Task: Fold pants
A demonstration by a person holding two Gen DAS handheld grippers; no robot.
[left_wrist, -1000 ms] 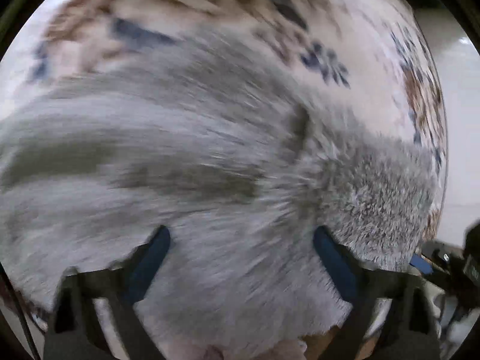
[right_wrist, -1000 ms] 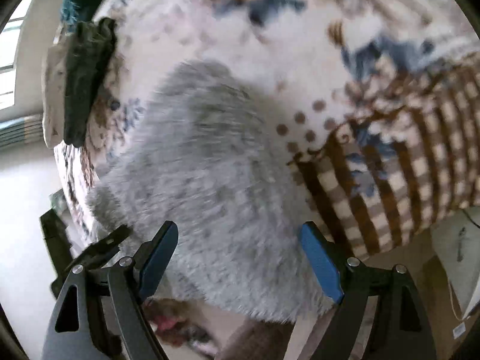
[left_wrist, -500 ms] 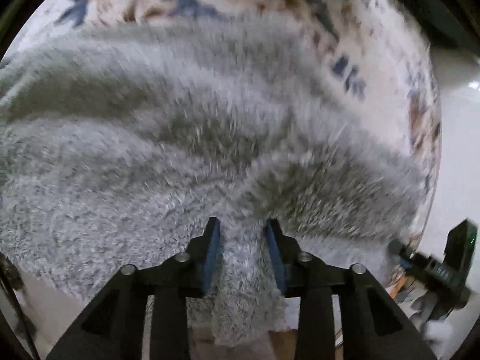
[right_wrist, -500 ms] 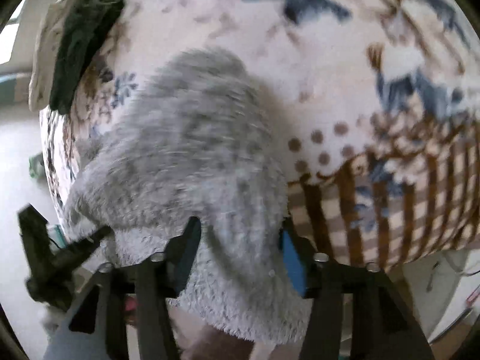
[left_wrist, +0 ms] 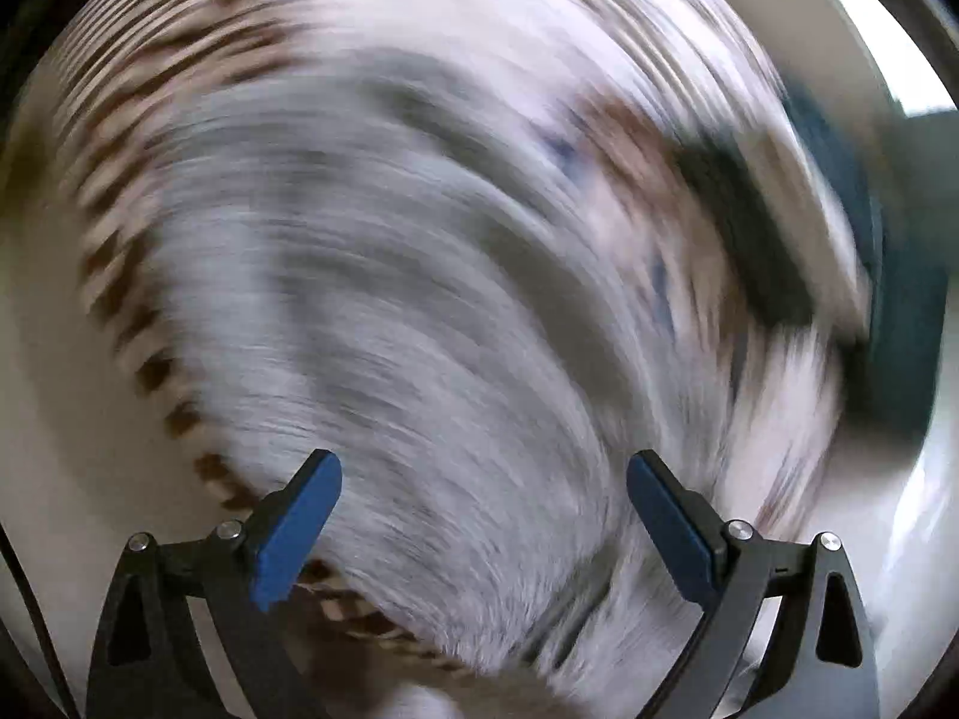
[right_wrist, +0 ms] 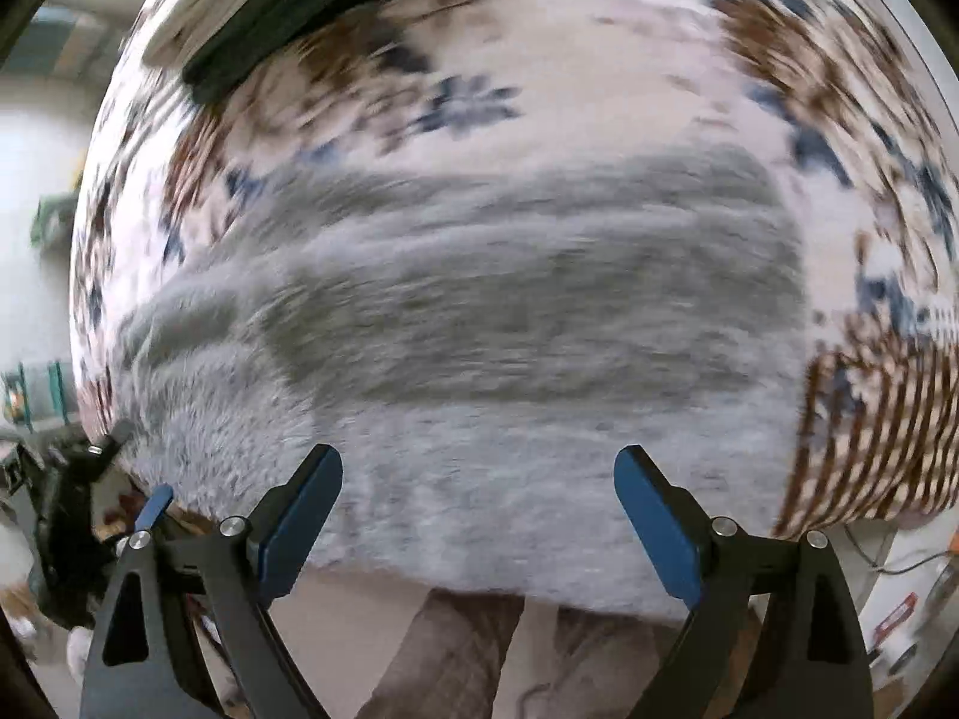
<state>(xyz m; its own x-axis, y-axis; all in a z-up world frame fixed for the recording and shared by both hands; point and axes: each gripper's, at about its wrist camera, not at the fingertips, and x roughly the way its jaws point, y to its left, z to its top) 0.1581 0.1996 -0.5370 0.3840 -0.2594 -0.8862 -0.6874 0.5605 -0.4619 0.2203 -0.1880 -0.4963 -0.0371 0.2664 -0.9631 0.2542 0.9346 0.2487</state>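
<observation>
My left gripper (left_wrist: 484, 488) gapes wide, holding nothing; blurred fluffy grey fleece pants (left_wrist: 419, 311) lie at twelve o'clock. My right gripper (right_wrist: 478, 482) likewise gapes empty; the pants (right_wrist: 509, 323) lie on a floral patterned blanket (right_wrist: 569, 60).

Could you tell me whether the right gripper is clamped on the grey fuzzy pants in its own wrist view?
No, the right gripper has its jaws spread wide, with the pants lying flat on the patterned bedspread.

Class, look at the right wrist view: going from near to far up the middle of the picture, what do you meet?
Right gripper, jaws open → grey fluffy pants → patterned bedspread → dark garment at the far edge.
</observation>
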